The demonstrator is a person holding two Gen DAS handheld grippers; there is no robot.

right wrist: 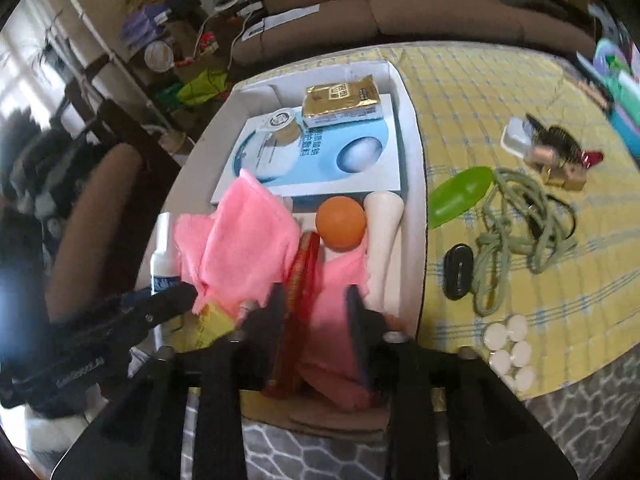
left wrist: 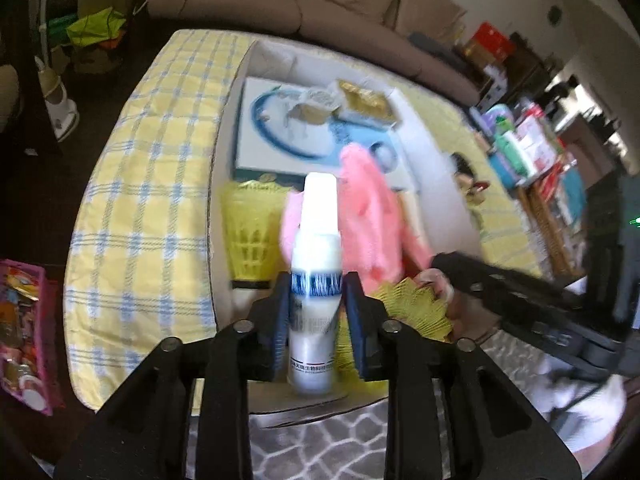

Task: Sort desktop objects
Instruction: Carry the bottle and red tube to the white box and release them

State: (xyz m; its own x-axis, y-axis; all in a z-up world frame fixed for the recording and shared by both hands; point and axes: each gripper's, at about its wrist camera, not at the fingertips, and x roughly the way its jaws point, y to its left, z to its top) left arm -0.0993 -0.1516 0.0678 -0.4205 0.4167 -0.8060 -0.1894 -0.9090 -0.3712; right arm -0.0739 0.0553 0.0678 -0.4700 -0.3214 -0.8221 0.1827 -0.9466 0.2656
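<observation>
My left gripper (left wrist: 316, 300) pinches the white bottle (left wrist: 316, 280) upright, long axis vertical, just over the box's (right wrist: 412, 152) left edge; my right gripper (right wrist: 316, 300) hangs spread above the pink cloth (right wrist: 240, 240).

The left tongs (left wrist: 316, 292) clamp a white bottle (left wrist: 316, 264) between both fingers, gripping it at its blue band. The right tongs (right wrist: 316, 312) point forward with their fingers parted, nothing pinched between them. Motion blur hides finer detail of both pairs.
</observation>
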